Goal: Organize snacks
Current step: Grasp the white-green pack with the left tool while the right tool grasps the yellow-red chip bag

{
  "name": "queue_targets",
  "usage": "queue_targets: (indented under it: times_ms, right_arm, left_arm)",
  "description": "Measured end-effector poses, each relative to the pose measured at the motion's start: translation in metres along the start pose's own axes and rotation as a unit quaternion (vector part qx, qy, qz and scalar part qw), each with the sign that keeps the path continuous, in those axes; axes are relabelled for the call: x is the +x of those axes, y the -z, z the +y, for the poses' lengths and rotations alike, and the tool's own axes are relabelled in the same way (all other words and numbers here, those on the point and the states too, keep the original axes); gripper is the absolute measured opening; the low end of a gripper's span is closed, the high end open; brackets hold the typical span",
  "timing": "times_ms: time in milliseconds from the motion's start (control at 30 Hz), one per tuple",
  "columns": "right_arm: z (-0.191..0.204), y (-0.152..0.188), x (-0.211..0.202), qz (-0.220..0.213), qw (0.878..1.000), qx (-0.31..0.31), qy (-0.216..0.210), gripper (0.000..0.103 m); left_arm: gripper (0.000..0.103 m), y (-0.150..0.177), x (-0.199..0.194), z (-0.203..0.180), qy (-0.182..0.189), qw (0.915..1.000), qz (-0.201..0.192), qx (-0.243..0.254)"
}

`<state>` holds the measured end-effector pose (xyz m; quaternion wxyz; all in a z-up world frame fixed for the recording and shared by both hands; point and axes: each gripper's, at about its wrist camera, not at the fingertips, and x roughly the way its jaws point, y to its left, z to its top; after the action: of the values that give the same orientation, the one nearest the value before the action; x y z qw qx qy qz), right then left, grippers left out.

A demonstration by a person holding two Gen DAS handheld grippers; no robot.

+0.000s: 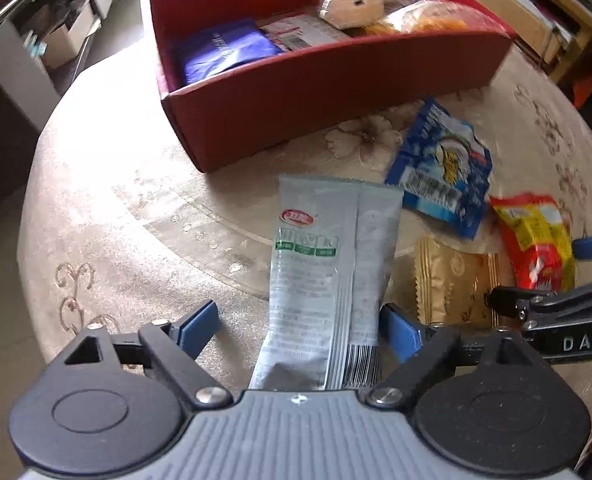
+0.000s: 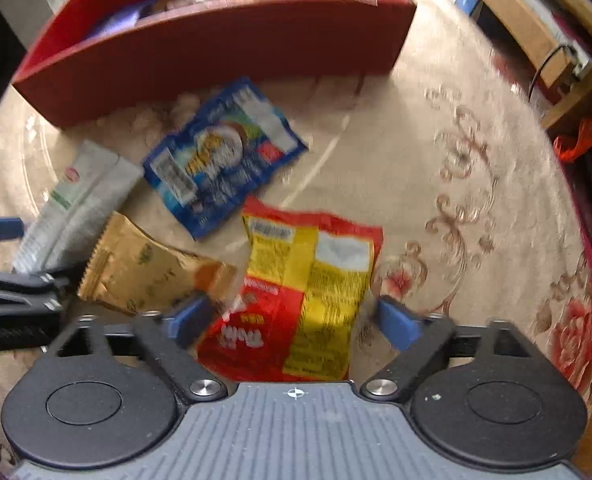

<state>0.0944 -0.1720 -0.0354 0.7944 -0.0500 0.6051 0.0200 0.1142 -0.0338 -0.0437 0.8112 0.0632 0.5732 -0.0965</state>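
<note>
Table [image 1: 116, 208]: round, beige floral cloth w/ clear cover; curved edge runs down the left side in the left wrist view and down the right side in the right wrist view.
Red box [image 1: 316, 92]: open-top, at the far side of the table, long wall facing both cameras.
Box contents: blue pouch [image 1: 224, 50] at the left end, white label pack mid, round bun in clear wrap [image 1: 352, 4] and orange-toned wrapped bread at the right end.
Grey sachet [image 1: 328, 272]: flat on the table, in front of the box's near wall, red logo up, barcode end nearest the camera.
Blue packet [image 1: 444, 172]: just right of the sachet, near the box wall, apart from it.
Gold wrapper [image 1: 452, 280]: between sachet and red-yellow bag [image 2: 308, 296], touching or overlapping the bag's left edge; blur, can't tell which.
Open room: bare cloth left of the sachet out to the table edge; bare cloth right of the red-yellow bag toward the right edge.
Left claw [image 1: 300, 328]: low, pointing toward the box, blue pads spread wide either side of the sachet's near end; right pad close to it, contact unclear.
Right claw [image 2: 292, 320]: low, angled down over the red-yellow bag, pads apart, straddling its near half; frame blurred.
Claws: side by side, near each other; each shows at the edge of the other's view.
</note>
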Motion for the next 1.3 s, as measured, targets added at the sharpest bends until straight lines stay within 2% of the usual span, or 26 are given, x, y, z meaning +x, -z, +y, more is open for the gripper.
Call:
queue_targets:
  times_ms: [33,100,267,300,367,400,433,500,633,900,1300]
  right_arm:
    - [-0.001,0.001,0.000,-0.004,1.000,0.002,-0.005,0.103]
    - [-0.001,0.002,0.001,-0.004,1.000,-0.005,-0.005,0.103]
    - [-0.002,0.004,0.000,-0.005,1.000,-0.012,-0.007,0.101]
    - [-0.002,0.004,-0.003,-0.007,1.000,-0.013,-0.003,0.099]
    - [-0.002,0.007,-0.010,-0.016,1.000,-0.023,0.003,0.081]
    - [-0.002,0.007,-0.014,-0.018,1.000,-0.024,-0.001,0.076]
    - [-0.002,0.008,-0.016,-0.018,1.000,-0.025,-0.003,0.075]
    - [0.000,0.010,-0.017,-0.018,0.999,-0.031,0.002,0.072]
    - [0.008,0.013,-0.029,-0.034,0.999,-0.042,0.005,0.066]
    - [0.018,0.012,-0.037,-0.047,0.998,-0.050,0.010,0.064]
    - [0.021,0.013,-0.057,-0.088,0.994,-0.057,0.017,0.061]
  left_arm:
    - [0.096,0.001,0.001,-0.001,-0.001,1.0000,0.001,0.005]
    - [0.102,0.002,0.006,0.003,-0.004,0.9998,0.007,-0.016]
    - [0.100,0.000,0.004,0.005,-0.004,0.9998,0.009,-0.018]
    - [0.096,0.000,0.003,0.006,-0.003,0.9998,0.008,-0.019]
    - [0.087,0.000,-0.001,0.006,-0.002,0.9997,0.009,-0.022]
    - [0.078,0.000,-0.004,0.006,0.001,0.9997,0.008,-0.024]
    - [0.065,-0.001,-0.008,0.005,0.002,0.9997,0.006,-0.025]
    - [0.051,-0.003,-0.013,-0.001,-0.006,0.9999,0.003,-0.016]
    - [0.047,-0.004,-0.016,-0.001,0.001,0.9998,0.007,-0.020]
    - [0.041,0.000,-0.022,0.001,0.017,0.9993,0.008,-0.032]
    - [0.040,-0.002,-0.031,-0.004,0.027,0.9991,-0.010,-0.032]
